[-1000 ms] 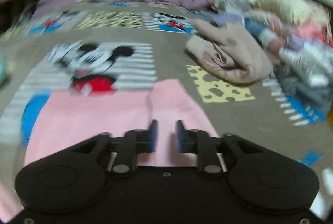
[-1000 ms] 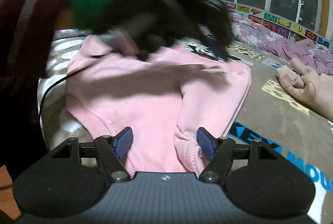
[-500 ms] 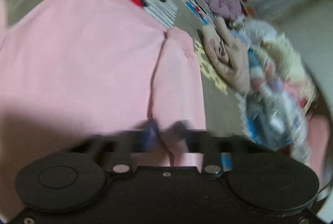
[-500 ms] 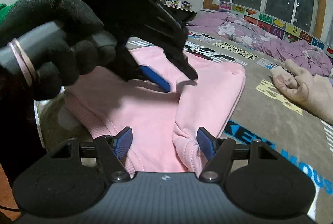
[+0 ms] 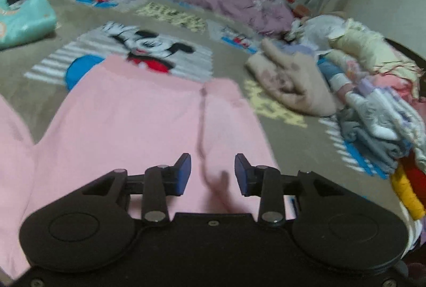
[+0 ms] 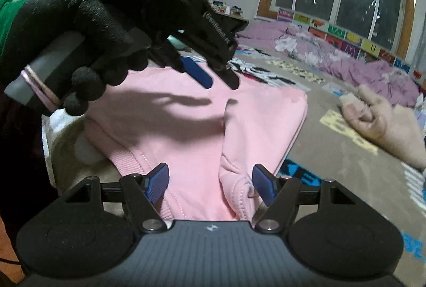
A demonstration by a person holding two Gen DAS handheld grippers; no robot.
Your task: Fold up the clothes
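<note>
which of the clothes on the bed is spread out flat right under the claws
The pink sweatshirt. It lies flat beneath both claws, while the beige garment sits crumpled off to the side, next to the mixed pile.

wall tiles (image 6: 364, 43): "M", "U" | blanket (image 6: 300, 176): "KE" partial

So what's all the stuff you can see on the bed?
Pink fleece sweatshirt: one, pink, spread flat in front of both grippers.
Cartoon-mouse blanket: one, grey-brown, under everything.
Beige crumpled garment: one, beige, right of the sweatshirt.
Mixed clothes pile: one heap, many colours, far right.
Teal folded cloth: one, teal, far left.
Purple floral quilt: one, purple, below the window.
Left gripper: black, blue pads, jaws opening above the sweatshirt.
Right gripper: black, open at the hem.
Gloved hand: black, holds the left gripper.
</note>
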